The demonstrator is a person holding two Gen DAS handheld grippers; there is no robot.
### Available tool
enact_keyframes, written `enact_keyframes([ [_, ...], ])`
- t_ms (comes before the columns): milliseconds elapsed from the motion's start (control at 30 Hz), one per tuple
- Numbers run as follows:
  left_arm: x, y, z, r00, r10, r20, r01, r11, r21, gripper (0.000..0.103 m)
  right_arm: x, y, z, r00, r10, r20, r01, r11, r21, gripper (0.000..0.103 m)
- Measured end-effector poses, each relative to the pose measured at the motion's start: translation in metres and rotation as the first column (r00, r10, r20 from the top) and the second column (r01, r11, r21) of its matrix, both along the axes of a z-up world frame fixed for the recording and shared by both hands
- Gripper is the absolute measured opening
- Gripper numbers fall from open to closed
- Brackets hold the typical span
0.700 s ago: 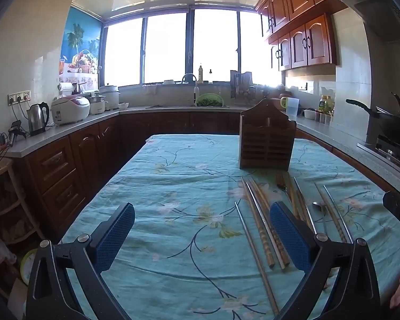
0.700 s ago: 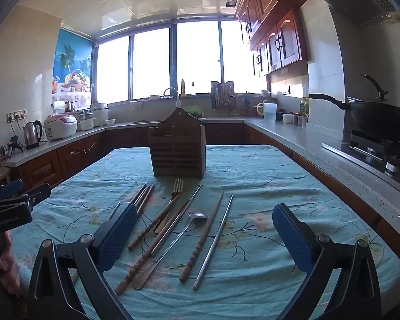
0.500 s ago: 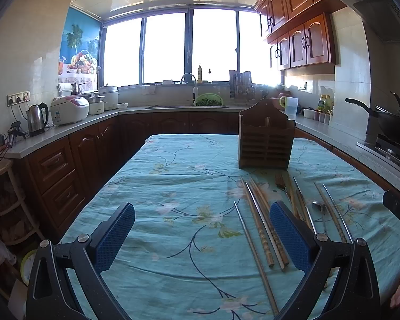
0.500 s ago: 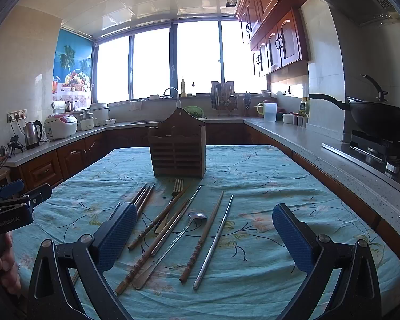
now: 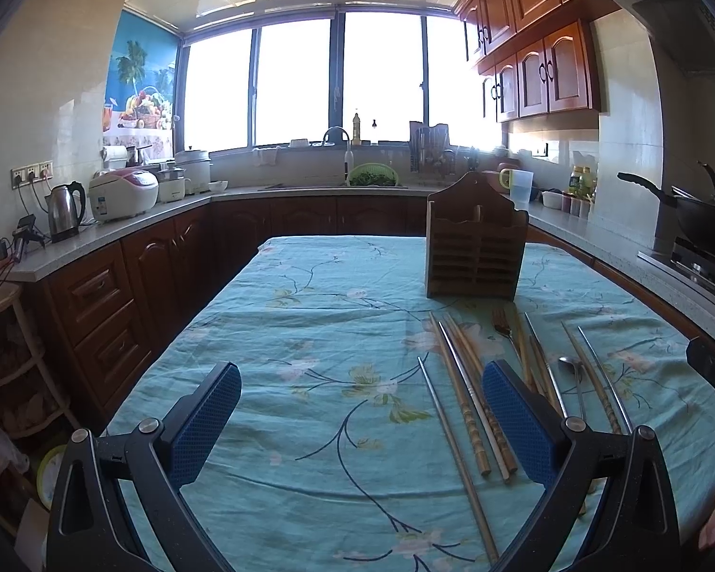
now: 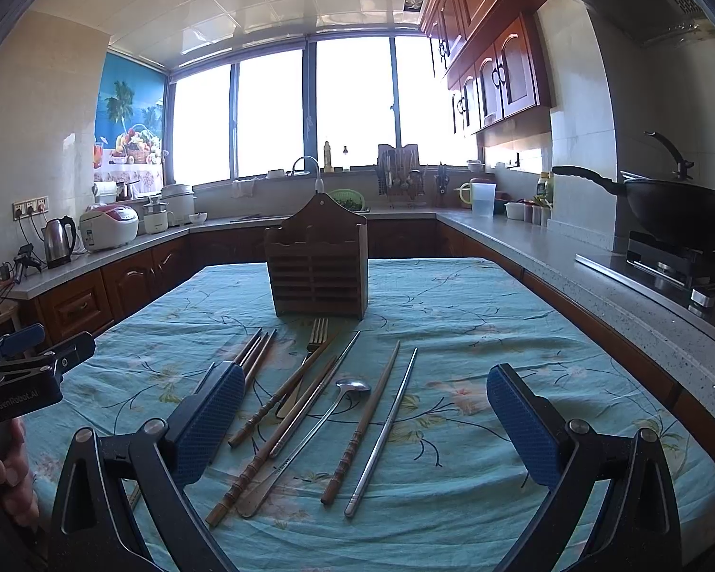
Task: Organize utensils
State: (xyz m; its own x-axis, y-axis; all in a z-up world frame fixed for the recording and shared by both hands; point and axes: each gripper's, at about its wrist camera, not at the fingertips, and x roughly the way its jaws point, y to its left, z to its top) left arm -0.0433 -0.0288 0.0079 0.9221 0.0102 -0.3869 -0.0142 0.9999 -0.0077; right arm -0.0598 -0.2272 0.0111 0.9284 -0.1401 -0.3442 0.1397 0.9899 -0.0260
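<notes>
Wooden holder (image 6: 317, 264) beyond utensils (image 6: 310, 395), right gripper (image 6: 364, 424) above

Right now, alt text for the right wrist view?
The open right gripper hovers over loose chopsticks, a metal fork and a long-handled metal spoon lying on a teal floral tablecloth. Behind them stands a slatted brown wooden utensil holder, empty as far as visible.

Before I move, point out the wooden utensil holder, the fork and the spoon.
wooden utensil holder (image 6: 317, 276), right wrist view, middle of its slatted front.
fork (image 6: 317, 333), right wrist view, on its tines.
spoon (image 6: 353, 385), right wrist view, on its bowl.
</notes>
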Motion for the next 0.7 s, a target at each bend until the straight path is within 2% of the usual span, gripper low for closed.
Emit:
enact_keyframes([
  [433, 0.012, 0.004, 0.0, 0.999, -0.011, -0.05, 0.009, 1.0, -0.025, 0.102, 0.013, -0.007, -0.005, 0.999, 0.007, -0.038, -0.006, 0.999, 0.033, 0.102],
  [700, 0.045, 0.012, 0.005, 0.986, -0.027, -0.164, 0.016, 0.998, -0.067, 0.101, 0.029, -0.016, -0.002, 0.996, 0.007, -0.087, -0.002, 0.999, 0.053, 0.102],
])
